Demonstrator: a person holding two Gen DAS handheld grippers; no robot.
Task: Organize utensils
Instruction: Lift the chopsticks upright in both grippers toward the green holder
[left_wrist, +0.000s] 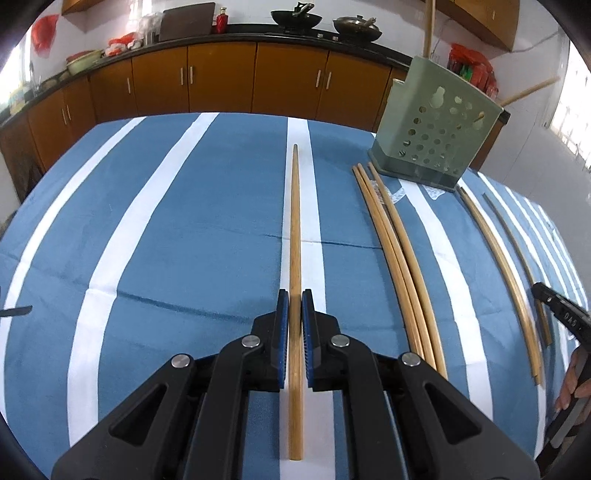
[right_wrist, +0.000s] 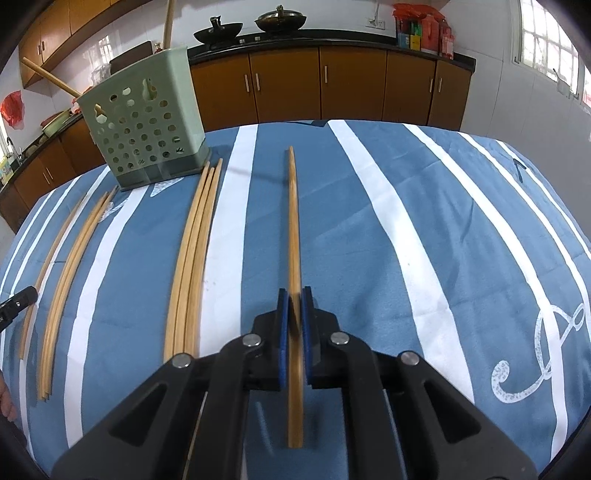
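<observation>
I hold one long, pale wooden chopstick (left_wrist: 295, 258) in my left gripper (left_wrist: 295, 306) and another chopstick (right_wrist: 294, 236) in my right gripper (right_wrist: 294, 306), both clamped, pointing toward the table's far edge.

A home kitchen — woks (left_wrist: 295, 18) on a dark counter (left_wrist: 258, 35), wooden cabinets (right_wrist: 354, 85) below.

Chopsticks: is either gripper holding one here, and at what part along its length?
Each holds one: left gripper and right gripper are each shut on a single chopstick, gripped on the thicker half, short of the butt end.
</observation>
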